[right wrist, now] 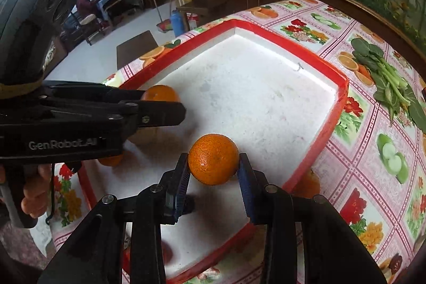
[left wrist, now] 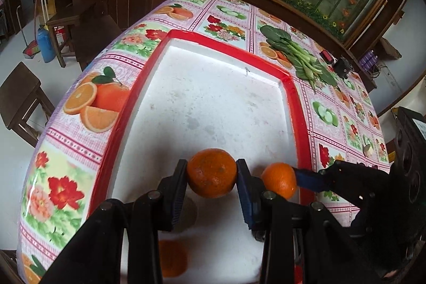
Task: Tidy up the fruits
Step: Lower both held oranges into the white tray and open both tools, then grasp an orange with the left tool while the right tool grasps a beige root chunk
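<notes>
Left gripper point(left wrist: 211, 175) grips an orange point(left wrist: 211, 172) at lower centre above the tray point(left wrist: 293, 97); right gripper point(right wrist: 214, 169) grips another orange point(right wrist: 213, 159); lower both gently onto the white floor, apart, before easing grip

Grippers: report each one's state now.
Left gripper: shut on an orange.
Right gripper: shut on another orange.

Both grippers are built of matte black plastic linkage arms joined by round silver pivot pins. The left gripper point(left wrist: 211, 175) and the right gripper point(right wrist: 213, 164) are each fitted with ribbed blue pads on the inner faces of the jaws. White "GenRobot.AI" lettering is printed on the left gripper's side. Bare fingers point(right wrist: 32, 197) are seen around its grey handle.
</notes>
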### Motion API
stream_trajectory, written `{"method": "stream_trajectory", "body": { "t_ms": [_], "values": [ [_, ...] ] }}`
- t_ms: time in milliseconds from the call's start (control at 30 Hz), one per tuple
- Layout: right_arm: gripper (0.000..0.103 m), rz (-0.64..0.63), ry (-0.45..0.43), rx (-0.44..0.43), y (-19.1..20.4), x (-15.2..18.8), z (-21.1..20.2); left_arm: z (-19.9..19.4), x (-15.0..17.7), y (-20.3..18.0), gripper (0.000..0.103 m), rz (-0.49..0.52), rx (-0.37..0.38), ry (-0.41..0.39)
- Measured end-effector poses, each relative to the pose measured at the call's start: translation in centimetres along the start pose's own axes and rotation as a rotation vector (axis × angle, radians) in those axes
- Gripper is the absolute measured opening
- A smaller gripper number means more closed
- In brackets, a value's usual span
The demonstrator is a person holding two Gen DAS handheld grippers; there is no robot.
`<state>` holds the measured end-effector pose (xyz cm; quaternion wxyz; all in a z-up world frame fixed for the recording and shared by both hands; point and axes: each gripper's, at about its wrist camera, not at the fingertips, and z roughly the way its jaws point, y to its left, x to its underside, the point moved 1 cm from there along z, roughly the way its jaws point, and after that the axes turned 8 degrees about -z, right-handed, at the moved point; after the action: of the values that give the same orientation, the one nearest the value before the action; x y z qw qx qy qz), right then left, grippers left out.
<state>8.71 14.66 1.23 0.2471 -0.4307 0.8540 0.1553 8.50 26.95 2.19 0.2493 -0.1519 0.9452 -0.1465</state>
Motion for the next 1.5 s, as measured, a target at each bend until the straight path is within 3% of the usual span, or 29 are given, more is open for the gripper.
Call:
{"method": "stream_trajectory", "body": {
  "t_ms": [400,467,700,1200,1500],
  "values": [
    [0.035,0.01,0.043,0.016,0.2,0.3,1.0,1.6,-0.1,-0.6,0.039,0.034,-0.025,0.008],
    [0.04,0.004,0.048,0.022,0.3,0.3,1.1,1.8,-0.2,-0.6,0.04,0.037,-0.036,0.01],
    [0.043,0.008,0.05,0.029,0.3,0.4,0.7,2.0,-0.7,-0.6,0.059,0.025,-0.035,0.012],
    [0.051,0.073,0.003,0.001,0.4,1.5,-2.6,-0.9,0.5,-0.1,0.059,-0.02,-0.04,-0.013],
    [0.055,0.115,-0.009,-0.019,0.4,4.4,-5.4,-2.9,2.9,-3.2,0.059,0.027,-0.026,-0.033]
  ]
}}
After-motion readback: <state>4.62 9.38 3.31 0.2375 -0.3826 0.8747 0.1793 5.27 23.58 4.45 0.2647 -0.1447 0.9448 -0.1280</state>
